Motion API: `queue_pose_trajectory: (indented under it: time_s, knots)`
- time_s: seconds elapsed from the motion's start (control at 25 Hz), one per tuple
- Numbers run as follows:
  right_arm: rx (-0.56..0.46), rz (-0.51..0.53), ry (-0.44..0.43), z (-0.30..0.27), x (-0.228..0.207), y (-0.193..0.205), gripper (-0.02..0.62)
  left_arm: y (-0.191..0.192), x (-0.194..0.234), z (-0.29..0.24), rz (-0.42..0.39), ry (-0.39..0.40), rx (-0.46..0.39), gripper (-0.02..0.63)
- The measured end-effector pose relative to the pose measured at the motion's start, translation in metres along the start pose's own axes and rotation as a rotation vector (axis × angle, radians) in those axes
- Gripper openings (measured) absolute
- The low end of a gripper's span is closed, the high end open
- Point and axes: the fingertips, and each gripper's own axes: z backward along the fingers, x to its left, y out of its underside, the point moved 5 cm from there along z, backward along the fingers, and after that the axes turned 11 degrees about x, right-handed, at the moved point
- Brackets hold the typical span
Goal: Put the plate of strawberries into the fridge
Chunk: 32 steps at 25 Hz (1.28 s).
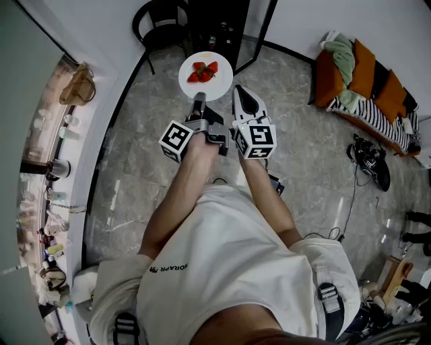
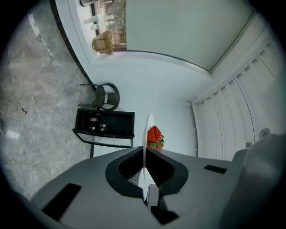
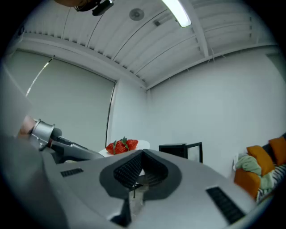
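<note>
A white plate with strawberries is held out over the grey stone floor. My left gripper is shut on its near rim. In the left gripper view the plate shows edge-on between the jaws, the strawberries on its right side. My right gripper hovers just right of the plate, shut and empty. From the right gripper view the strawberries and the plate sit just beyond its closed jaw tips, with the left gripper reaching in from the left.
A low black cabinet with bottles inside stands against the white wall ahead, a black chair to its left. A sofa with orange cushions is at the right, and black shoes lie on the floor. A shelf with a basket runs along the left.
</note>
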Motion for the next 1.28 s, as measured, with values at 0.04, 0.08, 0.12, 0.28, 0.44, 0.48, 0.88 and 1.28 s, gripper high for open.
queue_pose_trajectory:
  time_s: [0.04, 0.08, 0.12, 0.28, 0.44, 0.48, 0.88, 1.28]
  knots:
    - [0.003, -0.001, 0.0, -0.001, 0.0, 0.0, 0.012, -0.001, 0.0, -0.001, 0.001, 0.0, 0.0, 0.009]
    - [0.005, -0.002, 0.0, -0.002, -0.001, 0.001, 0.012, -0.001, 0.0, -0.001, 0.002, -0.001, 0.001, 0.009]
    - [0.008, -0.003, 0.0, -0.002, -0.001, 0.001, 0.012, -0.002, 0.001, -0.001, 0.003, -0.002, 0.001, 0.009]
    - [0.013, -0.001, -0.002, -0.002, -0.001, 0.003, 0.012, -0.002, 0.004, 0.0, 0.006, -0.009, -0.001, 0.009]
    - [0.005, -0.003, 0.002, -0.002, -0.005, 0.005, 0.012, -0.001, 0.005, -0.001, -0.003, -0.015, 0.004, 0.009]
    - [0.002, -0.002, 0.0, -0.002, -0.006, 0.005, 0.012, -0.001, 0.005, -0.002, -0.008, -0.016, 0.004, 0.009]
    - [-0.004, 0.004, -0.048, 0.012, -0.028, 0.007, 0.012, 0.026, 0.006, -0.006, -0.023, -0.03, -0.035, 0.009]
    - [0.008, -0.012, -0.089, 0.026, -0.058, 0.016, 0.012, 0.059, 0.008, -0.012, -0.017, -0.026, -0.081, 0.009]
